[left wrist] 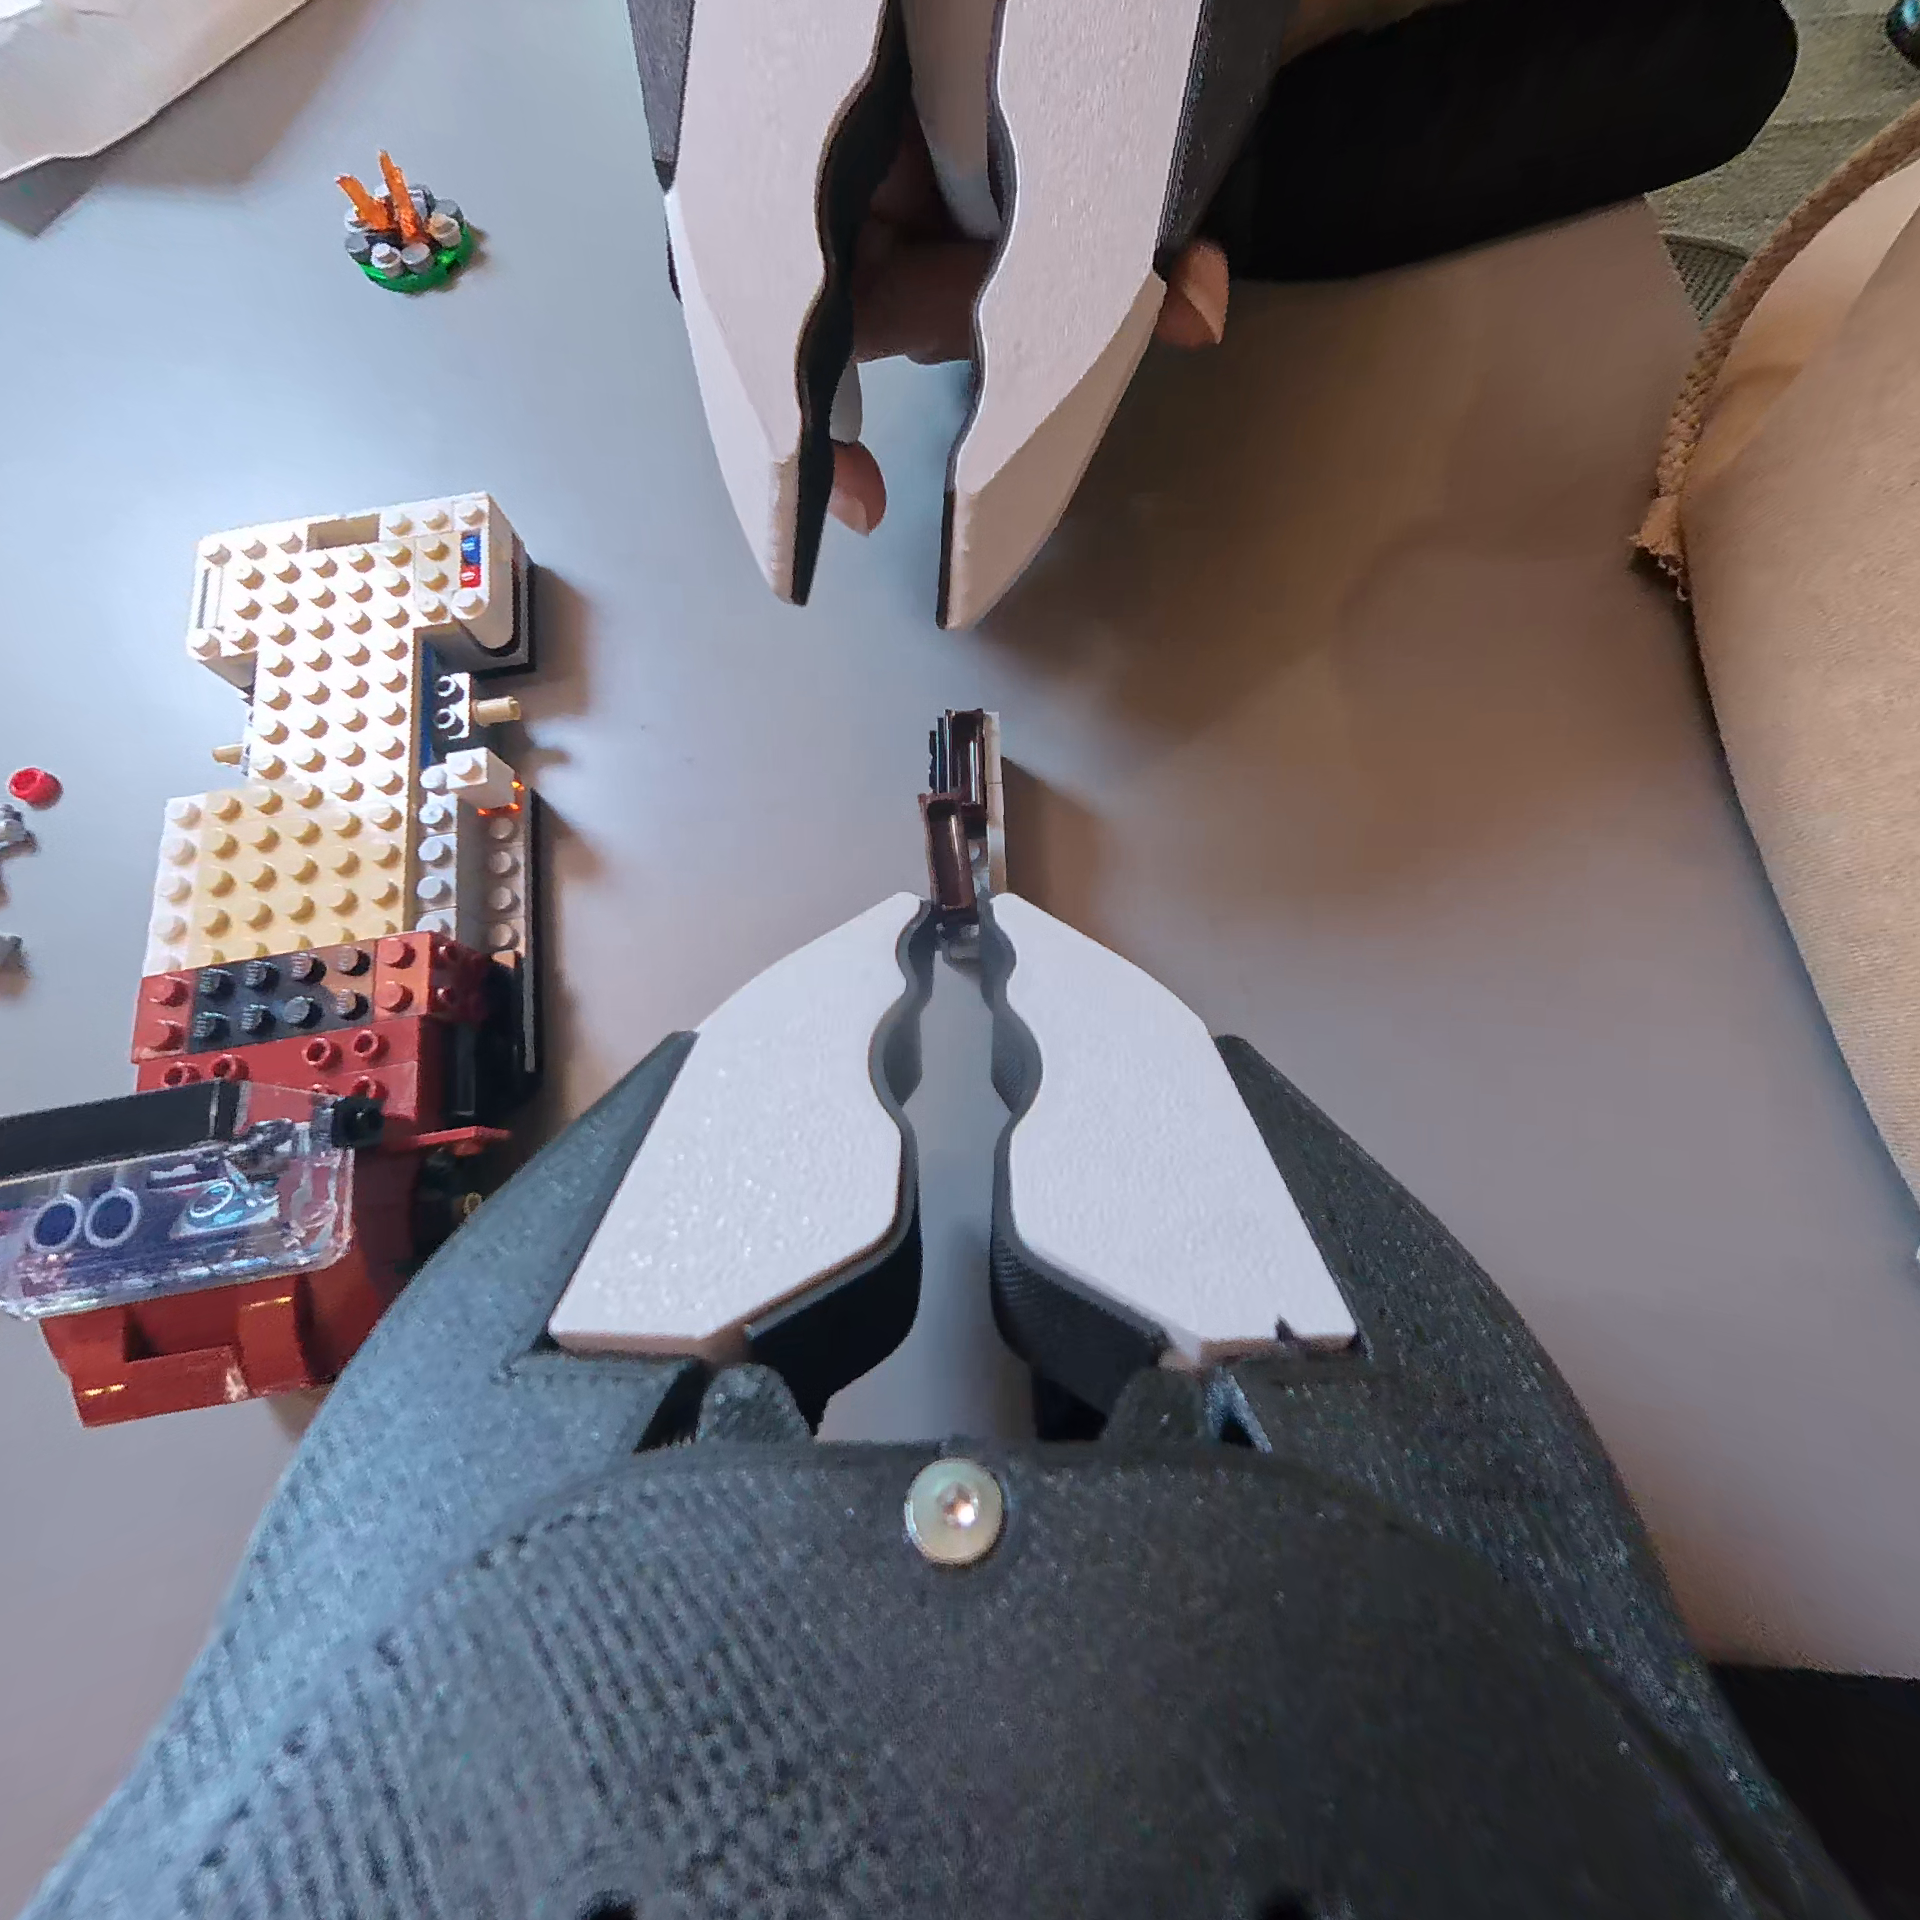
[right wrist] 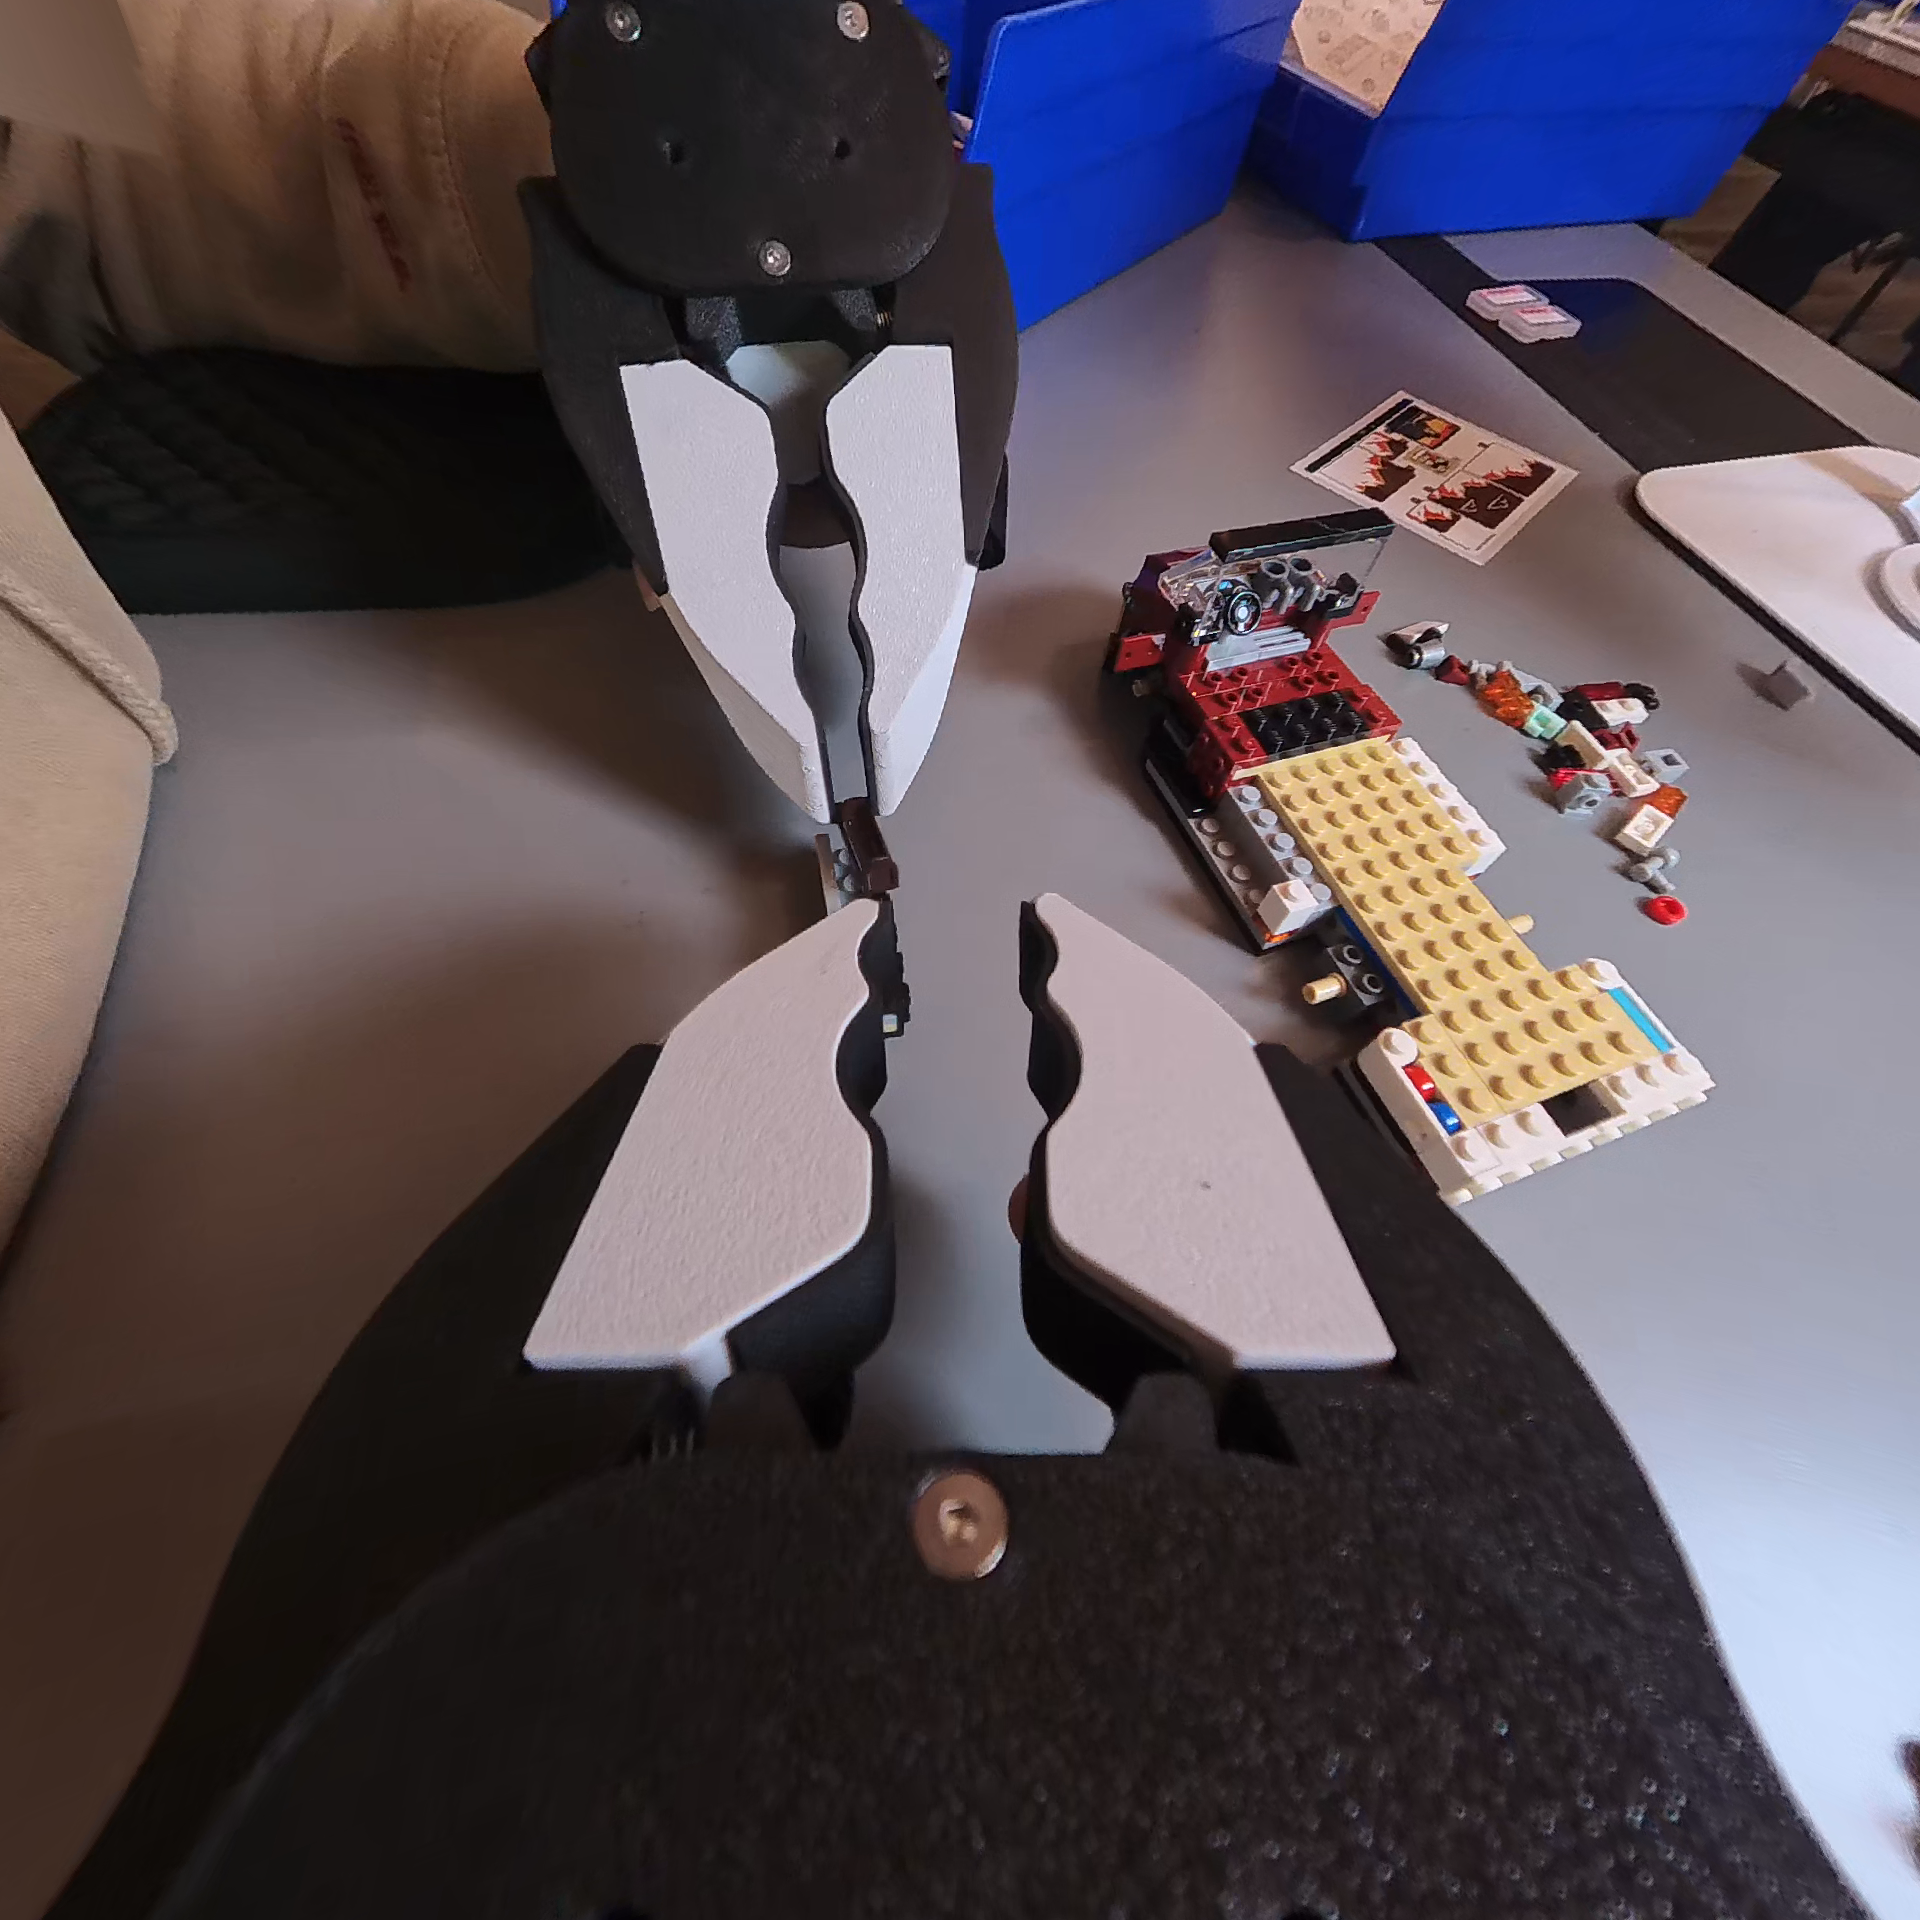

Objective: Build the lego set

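Right gripper (right wrist: 956, 925) jaws apart (brick model (right wrist: 1403, 862) nearby).

Bare tabletop (right wrist: 416, 831) left (brick model (right wrist: 1403, 883) right)

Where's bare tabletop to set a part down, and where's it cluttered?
Free: the grey table between the left gripper and the brick vehicle model, and the stretch between the right gripper and the model's near end. Crowded: the loose brick pile beyond the model.
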